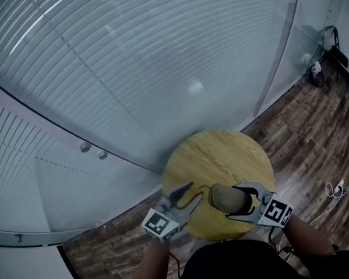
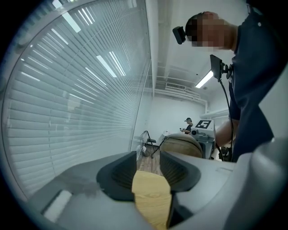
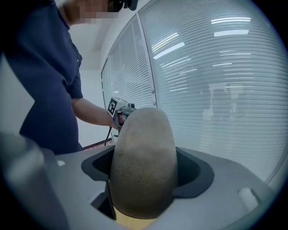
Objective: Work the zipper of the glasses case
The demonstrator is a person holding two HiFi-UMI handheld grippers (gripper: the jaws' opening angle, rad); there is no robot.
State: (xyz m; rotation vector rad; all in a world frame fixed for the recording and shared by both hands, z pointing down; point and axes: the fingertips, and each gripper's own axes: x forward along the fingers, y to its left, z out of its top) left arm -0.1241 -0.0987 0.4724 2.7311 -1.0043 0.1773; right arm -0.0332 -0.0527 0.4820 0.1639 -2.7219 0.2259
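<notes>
Item: glasses case (image 1: 229, 198). An oval, domed shell covered in tan-grey, felt-like, speckled fabric. It appears closed; the zipper cannot be made out in any view. It lies on its side on the round wooden table (image 1: 216, 157), toward the 5 o'clock part of the top, near the edge. The jaws of the right tongs (image 1: 236, 203) press against both its flanks, and its rounded end (image 3: 143, 166) fills the gap between them.

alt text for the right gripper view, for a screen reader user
The right hand-held gripper clamps a tan, rounded glasses case between its jaws, filling the centre. Behind it are a person in a dark blue shirt and a glass wall with horizontal blinds.
</notes>
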